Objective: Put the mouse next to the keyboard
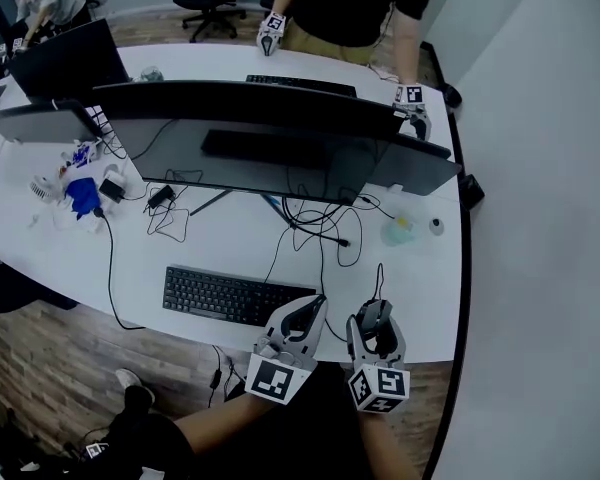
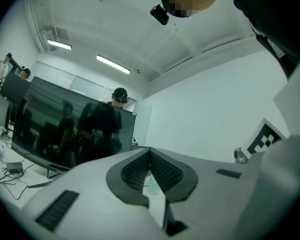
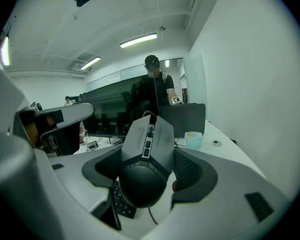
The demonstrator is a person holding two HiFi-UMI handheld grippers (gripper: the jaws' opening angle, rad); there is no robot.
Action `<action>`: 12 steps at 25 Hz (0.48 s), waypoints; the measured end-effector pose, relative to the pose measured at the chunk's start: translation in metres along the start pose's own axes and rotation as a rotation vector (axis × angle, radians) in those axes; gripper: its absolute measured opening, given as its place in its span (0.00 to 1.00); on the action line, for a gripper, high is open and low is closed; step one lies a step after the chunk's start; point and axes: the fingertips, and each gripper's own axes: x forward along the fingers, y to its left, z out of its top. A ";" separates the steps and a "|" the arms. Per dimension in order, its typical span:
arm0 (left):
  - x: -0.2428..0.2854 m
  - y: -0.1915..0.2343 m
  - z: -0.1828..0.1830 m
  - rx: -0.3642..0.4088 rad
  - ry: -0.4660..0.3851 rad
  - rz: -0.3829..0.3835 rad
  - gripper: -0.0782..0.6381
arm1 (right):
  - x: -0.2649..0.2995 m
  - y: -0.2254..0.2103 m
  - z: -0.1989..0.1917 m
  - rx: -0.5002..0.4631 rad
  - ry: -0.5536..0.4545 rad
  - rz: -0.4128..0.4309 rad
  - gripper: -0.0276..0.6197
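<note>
The black wired mouse (image 1: 376,317) sits between the jaws of my right gripper (image 1: 375,320), which is shut on it just above the white table's front edge, its cable (image 1: 379,276) running toward the monitor. In the right gripper view the mouse (image 3: 147,156) fills the centre, nose pointing away, with keyboard keys (image 3: 121,202) showing below it. The black keyboard (image 1: 230,295) lies flat near the front edge, left of the mouse. Over the keyboard's right end hovers my left gripper (image 1: 309,309), shut and holding nothing; its dark pads (image 2: 162,170) meet at the tip.
A wide dark monitor (image 1: 250,118) spans the table's middle, with loose black cables (image 1: 315,223) in front of it. A pale cup (image 1: 398,230) and a small round item (image 1: 436,226) sit at right. Blue clutter (image 1: 80,196) lies left. A person (image 1: 350,8) stands across the table (image 1: 420,298).
</note>
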 end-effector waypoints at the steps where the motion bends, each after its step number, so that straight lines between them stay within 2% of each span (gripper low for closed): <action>1: 0.001 0.002 -0.003 0.002 0.003 0.005 0.12 | 0.005 -0.002 -0.006 -0.001 0.016 0.001 0.54; 4: 0.004 0.005 -0.013 -0.011 0.014 0.017 0.12 | 0.019 -0.009 -0.023 0.010 0.062 0.005 0.54; 9: 0.016 0.012 -0.028 0.035 0.044 0.026 0.12 | 0.046 -0.019 -0.050 0.058 0.141 0.026 0.54; 12: 0.025 0.015 -0.038 0.042 0.073 0.039 0.12 | 0.062 -0.028 -0.068 0.048 0.191 0.030 0.54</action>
